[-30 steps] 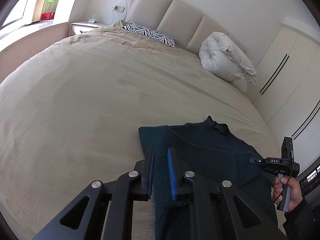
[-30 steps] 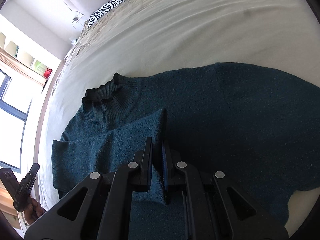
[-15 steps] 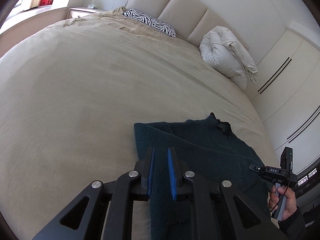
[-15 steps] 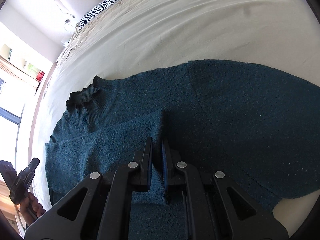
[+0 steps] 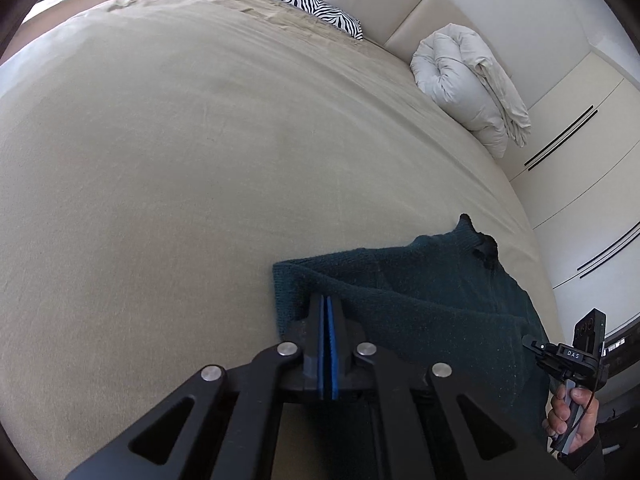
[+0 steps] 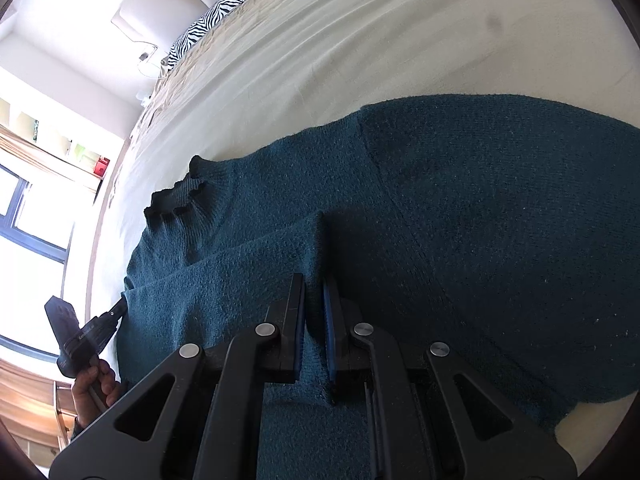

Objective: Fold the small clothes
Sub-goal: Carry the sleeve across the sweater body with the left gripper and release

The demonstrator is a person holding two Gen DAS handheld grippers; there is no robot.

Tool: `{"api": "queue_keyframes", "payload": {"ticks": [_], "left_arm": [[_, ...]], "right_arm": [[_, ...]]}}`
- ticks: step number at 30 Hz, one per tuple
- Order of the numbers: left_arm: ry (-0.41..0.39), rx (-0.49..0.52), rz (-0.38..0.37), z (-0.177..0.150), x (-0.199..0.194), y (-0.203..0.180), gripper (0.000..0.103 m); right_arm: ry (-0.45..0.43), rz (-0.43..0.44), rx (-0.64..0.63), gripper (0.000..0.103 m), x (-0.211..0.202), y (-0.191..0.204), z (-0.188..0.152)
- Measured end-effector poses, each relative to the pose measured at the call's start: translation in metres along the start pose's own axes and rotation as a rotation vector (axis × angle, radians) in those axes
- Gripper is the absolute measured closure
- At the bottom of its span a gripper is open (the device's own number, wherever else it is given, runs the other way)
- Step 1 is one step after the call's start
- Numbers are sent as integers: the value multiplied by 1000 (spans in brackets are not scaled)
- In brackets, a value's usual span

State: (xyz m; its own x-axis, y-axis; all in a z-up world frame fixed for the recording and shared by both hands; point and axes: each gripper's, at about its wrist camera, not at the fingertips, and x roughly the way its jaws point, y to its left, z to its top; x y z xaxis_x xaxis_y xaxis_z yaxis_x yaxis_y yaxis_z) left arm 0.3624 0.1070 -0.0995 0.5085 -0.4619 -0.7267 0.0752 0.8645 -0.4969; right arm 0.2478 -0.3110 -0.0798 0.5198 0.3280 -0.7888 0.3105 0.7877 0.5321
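A dark teal knit sweater [image 6: 480, 216] lies on the bed, its ribbed collar [image 6: 176, 196] toward the headboard. It also shows in the left wrist view [image 5: 420, 292]. A folded-over sleeve [image 6: 248, 276] lies across the body. My right gripper [image 6: 314, 284] is shut on the sleeve edge; fabric fills the gap between the blue pads. My left gripper [image 5: 327, 300] has its pads pressed together over the sweater's left corner; I see no cloth between the tips.
The beige bed sheet [image 5: 180, 168] stretches wide to the left and far side. A zebra pillow [image 5: 312, 8] and a rolled white duvet [image 5: 468, 80] sit by the headboard. White wardrobe doors [image 5: 580, 160] stand at right. A window [image 6: 36, 208] is at left.
My left gripper's jaws have closed from a small gap to pressed together. The right gripper has kept its hold on the sleeve, and both views have shifted a little over the sweater.
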Motion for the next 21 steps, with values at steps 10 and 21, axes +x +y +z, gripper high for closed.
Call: {"api": "queue_keyframes", "payload": {"ticks": [10, 21], "left_arm": [[25, 196, 33, -61, -22, -34, 97], [14, 304, 100, -91, -35, -51, 84]], "right_arm": [[22, 1, 5, 94, -11, 0, -16], [14, 8, 23, 94, -28, -15, -39]]}}
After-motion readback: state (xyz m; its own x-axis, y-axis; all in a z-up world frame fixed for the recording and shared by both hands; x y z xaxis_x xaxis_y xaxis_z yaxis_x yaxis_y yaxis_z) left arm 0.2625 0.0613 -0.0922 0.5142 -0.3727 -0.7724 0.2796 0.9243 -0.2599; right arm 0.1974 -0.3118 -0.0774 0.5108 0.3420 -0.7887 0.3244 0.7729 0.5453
